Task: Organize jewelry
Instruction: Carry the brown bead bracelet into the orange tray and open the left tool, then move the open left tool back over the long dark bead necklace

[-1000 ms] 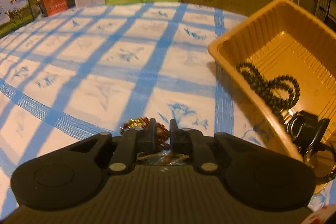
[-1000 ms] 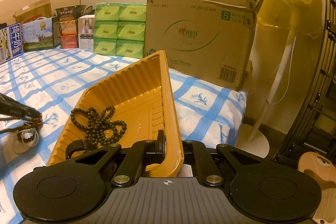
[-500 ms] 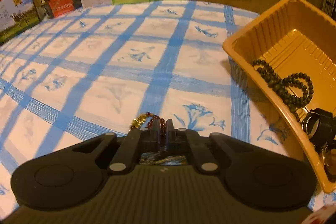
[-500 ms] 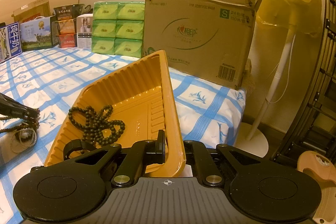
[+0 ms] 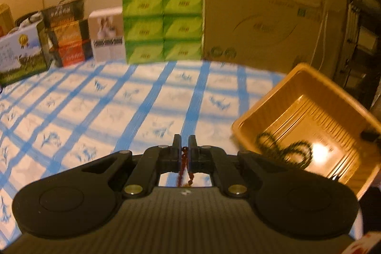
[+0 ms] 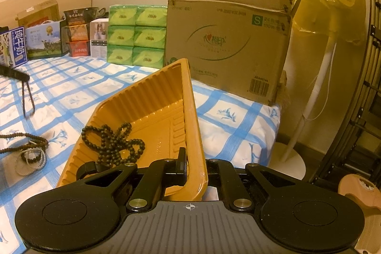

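my left gripper (image 5: 184,143), pinched narrow on a dark red beaded bracelet (image 5: 184,156), has lifted it off the blue-and-white checked cloth (image 5: 147,106) since a second ago, so i judge the carry to the ribbed orange plastic tray (image 6: 190,111) comes next. my right gripper (image 6: 194,164) stays clamped on that tray's near rim, tilting it, with a black bead strand (image 6: 112,142) inside and more beads (image 6: 31,151) left on the cloth. green tissue packs (image 6: 137,36) and a cardboard box (image 6: 228,39) stand behind.
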Available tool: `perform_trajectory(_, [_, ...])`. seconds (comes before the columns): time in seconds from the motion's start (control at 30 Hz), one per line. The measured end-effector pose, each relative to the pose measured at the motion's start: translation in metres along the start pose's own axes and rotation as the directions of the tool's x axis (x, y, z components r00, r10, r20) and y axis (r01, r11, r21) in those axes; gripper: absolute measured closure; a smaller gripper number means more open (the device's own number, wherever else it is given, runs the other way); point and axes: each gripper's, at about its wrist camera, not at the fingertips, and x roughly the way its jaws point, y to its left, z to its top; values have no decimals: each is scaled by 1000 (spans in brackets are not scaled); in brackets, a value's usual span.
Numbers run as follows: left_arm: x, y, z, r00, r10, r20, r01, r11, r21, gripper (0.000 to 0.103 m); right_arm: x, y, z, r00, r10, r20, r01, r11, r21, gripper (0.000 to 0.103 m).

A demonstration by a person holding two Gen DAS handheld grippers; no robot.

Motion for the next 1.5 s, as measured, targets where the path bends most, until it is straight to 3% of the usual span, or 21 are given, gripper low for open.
perform_trajectory(0.33, [-12,-50,26,988,-136,67,134,990,32,99,-2,0,0,1000,4,6,-4,1000,0,97])
perform_trajectory(0.53, [4,-98,21,970,-243,28,241,969,57,99,-3,0,0,1000,8,7,-8,1000,8,97])
perform_trajectory(0.83, [39,-141,-1,942,-330,-61,333,942,51,99,-3,0,0,1000,12,12,-12,1000,17,96])
perform_trajectory(1.0, [49,-142,-7,939,-334,-85,337,941,24,97,-3,-1,-1,1000,12,11,-12,1000,21,96])
perform_trajectory(1.2, [43,-120,-7,954,-294,-63,294,956,-6,90,-2,-1,-1,1000,12,11,-12,1000,21,96])
perform_trajectory(1.5, [11,-40,-19,995,-95,-16,94,993,-68,85,-2,-2,-1,1000,11,10,-11,1000,16,96])
